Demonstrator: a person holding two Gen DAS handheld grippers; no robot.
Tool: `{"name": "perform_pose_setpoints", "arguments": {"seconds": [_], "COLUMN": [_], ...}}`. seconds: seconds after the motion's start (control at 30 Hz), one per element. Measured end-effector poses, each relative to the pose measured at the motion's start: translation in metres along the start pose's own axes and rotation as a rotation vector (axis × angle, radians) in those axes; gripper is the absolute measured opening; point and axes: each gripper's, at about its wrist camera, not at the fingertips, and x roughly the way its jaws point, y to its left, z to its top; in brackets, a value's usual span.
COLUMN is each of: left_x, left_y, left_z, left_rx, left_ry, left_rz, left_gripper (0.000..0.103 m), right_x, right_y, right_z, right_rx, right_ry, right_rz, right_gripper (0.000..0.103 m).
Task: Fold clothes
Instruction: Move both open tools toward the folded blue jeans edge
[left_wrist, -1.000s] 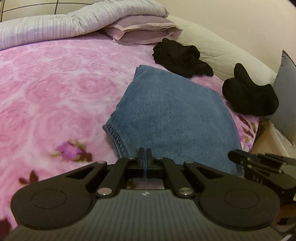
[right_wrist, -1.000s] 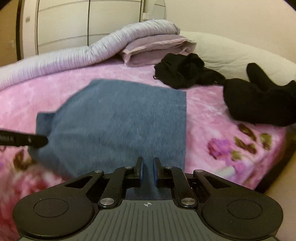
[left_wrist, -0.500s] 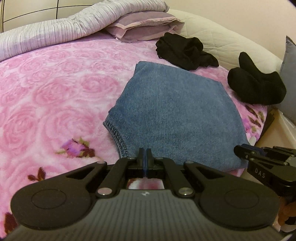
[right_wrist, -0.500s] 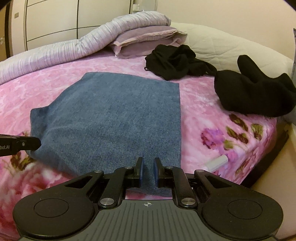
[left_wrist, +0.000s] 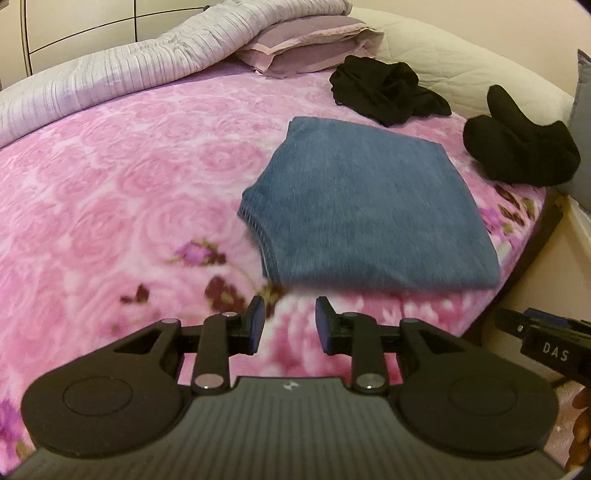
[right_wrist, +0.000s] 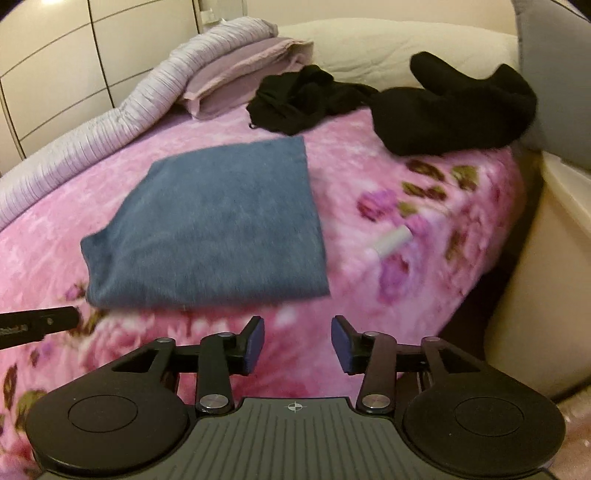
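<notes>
We are holding both tongs just short of the jeans (left_wrist: 365, 210), which are lying folded into a flat blue block at the centre of both views, on the pink bed (left_wrist: 110, 177). The left tongs (left_wrist: 288, 325) are opening with nothing between the pads, only blanket below; the right tongs (right_wrist: 297, 345) are opening too, likewise empty. We judge this fold finished, which is why neither is touching the denim. The block is sitting near the bed's edge, at the right of the frame, probably to keep it within easy reach. Two black garments are waiting unfolded: one heap (right_wrist: 303, 99) at top centre of the right view, another (right_wrist: 454, 110) at upper right, both apart from the jeans, likely next in turn.
</notes>
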Motion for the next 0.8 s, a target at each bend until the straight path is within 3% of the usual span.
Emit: {"name": "perform_pose_setpoints", "arguments": {"seconds": [0.47, 0.8], "left_x": [-0.074, -0.07], "left_y": [-0.002, -0.006], "left_z": [-0.013, -0.012], "left_rx": [0.019, 0.031], "left_ry": [-0.096, -0.086], "left_rz": [0.01, 0.001], "left_gripper": [0.034, 0.035], "right_x": [-0.066, -0.065], "right_y": [0.023, 0.019], "right_z": [-0.006, -0.008], "right_rx": [-0.046, -0.042], "right_ry": [-0.102, -0.094], "right_rz": [0.016, 0.012], "right_gripper": [0.056, 0.057]}}
